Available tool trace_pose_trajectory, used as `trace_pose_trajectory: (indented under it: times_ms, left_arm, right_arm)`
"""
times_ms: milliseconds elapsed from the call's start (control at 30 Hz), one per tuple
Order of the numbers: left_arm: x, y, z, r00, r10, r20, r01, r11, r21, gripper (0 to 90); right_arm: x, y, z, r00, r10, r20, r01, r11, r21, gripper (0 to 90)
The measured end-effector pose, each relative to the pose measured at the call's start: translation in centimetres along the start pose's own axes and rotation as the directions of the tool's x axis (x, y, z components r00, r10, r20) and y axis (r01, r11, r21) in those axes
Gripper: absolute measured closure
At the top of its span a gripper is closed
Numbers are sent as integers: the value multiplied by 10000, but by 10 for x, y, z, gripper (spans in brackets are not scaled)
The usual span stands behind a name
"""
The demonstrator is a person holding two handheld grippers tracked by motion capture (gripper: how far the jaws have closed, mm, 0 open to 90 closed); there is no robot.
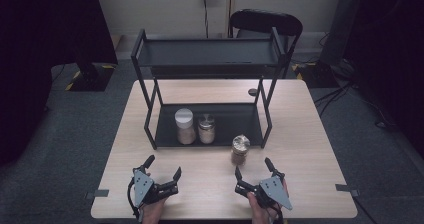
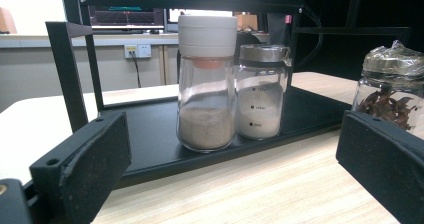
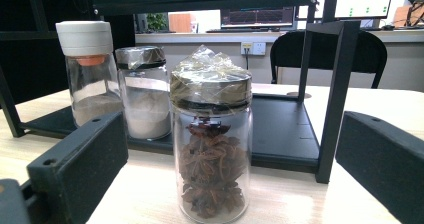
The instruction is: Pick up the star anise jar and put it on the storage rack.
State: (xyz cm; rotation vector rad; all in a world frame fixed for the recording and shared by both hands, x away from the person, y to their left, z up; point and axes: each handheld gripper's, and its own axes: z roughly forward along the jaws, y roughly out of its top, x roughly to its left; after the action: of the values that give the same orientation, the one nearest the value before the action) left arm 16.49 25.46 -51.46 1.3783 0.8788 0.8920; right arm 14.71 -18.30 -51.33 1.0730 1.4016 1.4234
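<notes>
while the star anise jar [image 3: 212, 139] stands before the rack [image 1: 150, 101], both grippers' fingers gape wide, holding nothing.

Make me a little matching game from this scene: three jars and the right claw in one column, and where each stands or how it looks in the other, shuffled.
Things:
1. Glass jar with tall white cap
2. Glass jar with silver lid and white powder
3. Glass jar of dark star-shaped spice, plastic wrap over its lid
4. Right claw

Places or states:
A. On the bare wooden table, in front of the black metal rack
B. Open, holding nothing
C. On the rack's bottom shelf, leftmost in the high view
D. On the bottom shelf, just right of another jar

Pairs: 1-C, 2-D, 3-A, 4-B
</notes>
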Motion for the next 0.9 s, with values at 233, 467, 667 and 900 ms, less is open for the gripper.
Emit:
trace_pose_trajectory:
  times_ms: [233,467,667,900]
  left_arm:
    - [0,0,0,10000,-14,-13,14,10000,3,3]
    - [0,0,0,10000,-12,-17,12,10000,13,3]
    - [0,0,0,10000,-15,-16,15,10000,8,3]
    - [-1,0,0,10000,-33,-62,33,10000,19,3]
  right_arm:
    - [-1,3,1,9996,299,24,-299,9994,173,9]
    - [-1,6,1,9982,601,-7,-601,9978,271,28]
    - [-1,13,0,9979,628,-136,-624,9977,281,35]
    - [-3,20,0,9976,649,-223,-642,9975,300,35]
